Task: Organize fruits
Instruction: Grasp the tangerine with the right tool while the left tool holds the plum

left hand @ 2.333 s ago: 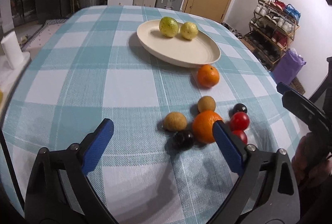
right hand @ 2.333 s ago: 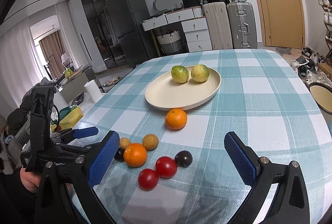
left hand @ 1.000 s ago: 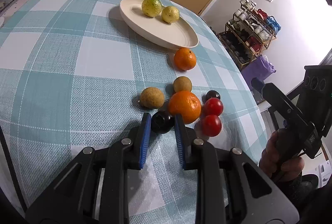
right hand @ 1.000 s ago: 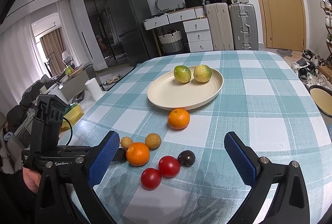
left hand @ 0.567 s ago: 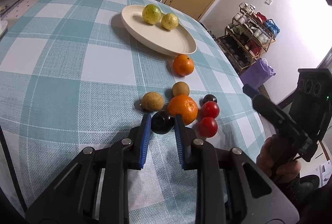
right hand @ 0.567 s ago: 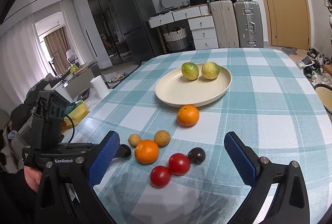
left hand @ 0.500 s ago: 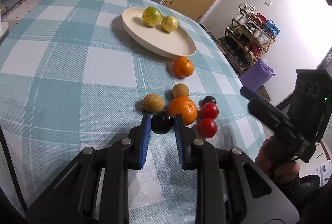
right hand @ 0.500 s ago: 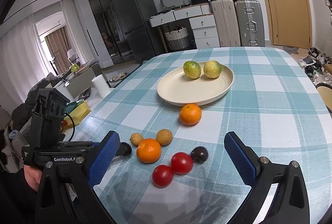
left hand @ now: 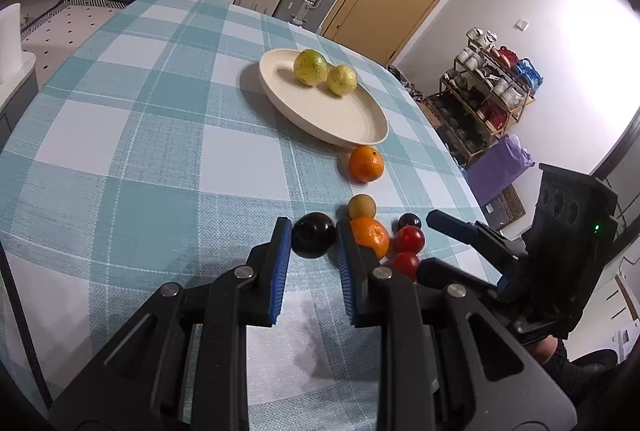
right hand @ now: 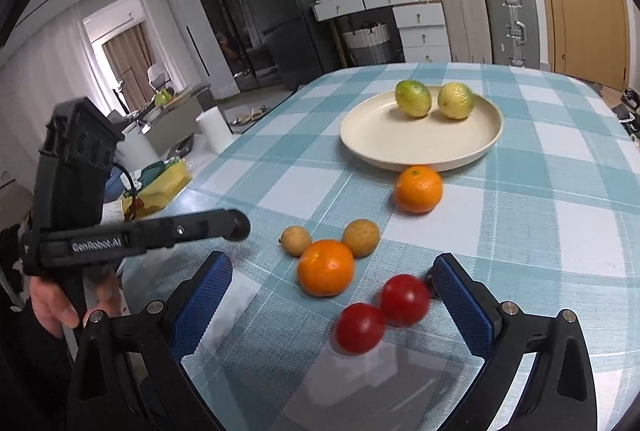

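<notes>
My left gripper [left hand: 313, 228] is shut on a dark plum [left hand: 313, 236] and holds it just above the checked cloth, left of the fruit cluster. On the cloth lie two oranges [left hand: 365, 164] [right hand: 326, 267], two small brown fruits [right hand: 296, 240] [right hand: 361, 238], two red tomatoes [right hand: 405, 299] [right hand: 360, 328] and a second dark plum [left hand: 409, 221]. The cream plate [right hand: 400, 139] further back holds two green-yellow citrus [right hand: 413, 98] [right hand: 456, 100]. My right gripper [right hand: 331, 263] stands open low over the cluster, with the near orange and the tomatoes between its fingers, untouched.
The table's left edge runs beside a paper towel roll [right hand: 214, 129] and a yellow bag [right hand: 160, 187]. A hand [right hand: 52, 307] holds the left gripper's handle there. A shoe rack [left hand: 492, 87] and a purple bag [left hand: 500, 163] stand off the table's right side.
The left gripper closed on the dark plum and has lifted it off the cloth, away from the cluster. The right gripper has come closer and lower over the tomatoes, still open.
</notes>
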Motion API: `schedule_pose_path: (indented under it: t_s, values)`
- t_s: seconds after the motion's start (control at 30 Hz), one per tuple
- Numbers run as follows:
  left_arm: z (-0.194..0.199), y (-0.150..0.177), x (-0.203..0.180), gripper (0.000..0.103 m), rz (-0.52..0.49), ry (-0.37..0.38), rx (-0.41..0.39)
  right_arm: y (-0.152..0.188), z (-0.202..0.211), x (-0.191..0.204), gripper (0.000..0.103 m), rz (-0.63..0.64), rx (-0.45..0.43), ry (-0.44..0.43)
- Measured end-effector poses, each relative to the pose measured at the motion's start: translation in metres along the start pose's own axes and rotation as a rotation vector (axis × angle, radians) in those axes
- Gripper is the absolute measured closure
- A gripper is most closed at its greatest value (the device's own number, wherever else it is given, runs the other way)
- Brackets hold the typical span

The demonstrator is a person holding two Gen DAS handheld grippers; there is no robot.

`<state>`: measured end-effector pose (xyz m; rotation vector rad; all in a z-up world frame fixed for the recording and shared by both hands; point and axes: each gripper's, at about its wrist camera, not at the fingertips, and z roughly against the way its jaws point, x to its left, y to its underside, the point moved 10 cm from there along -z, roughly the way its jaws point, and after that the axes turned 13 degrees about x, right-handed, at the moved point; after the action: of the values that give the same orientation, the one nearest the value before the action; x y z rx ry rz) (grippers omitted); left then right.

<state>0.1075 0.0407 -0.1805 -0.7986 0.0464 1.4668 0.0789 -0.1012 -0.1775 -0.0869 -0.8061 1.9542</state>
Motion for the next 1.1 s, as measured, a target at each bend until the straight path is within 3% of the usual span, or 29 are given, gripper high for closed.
schedule_pose_path:
  t_s: [0.23,0.43,0.73,0.93,1.1]
  values:
    - [0.004,0.0,0.005,0.083,0.016,0.008,-0.003,-0.003,-0.014,0.013,0.001,0.029,0.024,-0.018]
    - [0.006,0.0,0.007,0.083,0.02,0.012,-0.009,-0.003,-0.028,0.016,0.01,0.034,0.066,-0.015]
    - [0.005,0.001,0.006,0.083,0.021,0.02,-0.002,-0.004,-0.04,0.013,0.039,0.039,0.111,0.043]
    - [0.002,0.004,0.005,0.083,0.019,0.02,0.01,-0.003,-0.045,0.011,0.065,0.062,0.136,0.113]
    - [0.003,0.005,0.005,0.083,0.02,0.021,0.01,-0.004,-0.046,0.01,0.067,0.059,0.144,0.113]
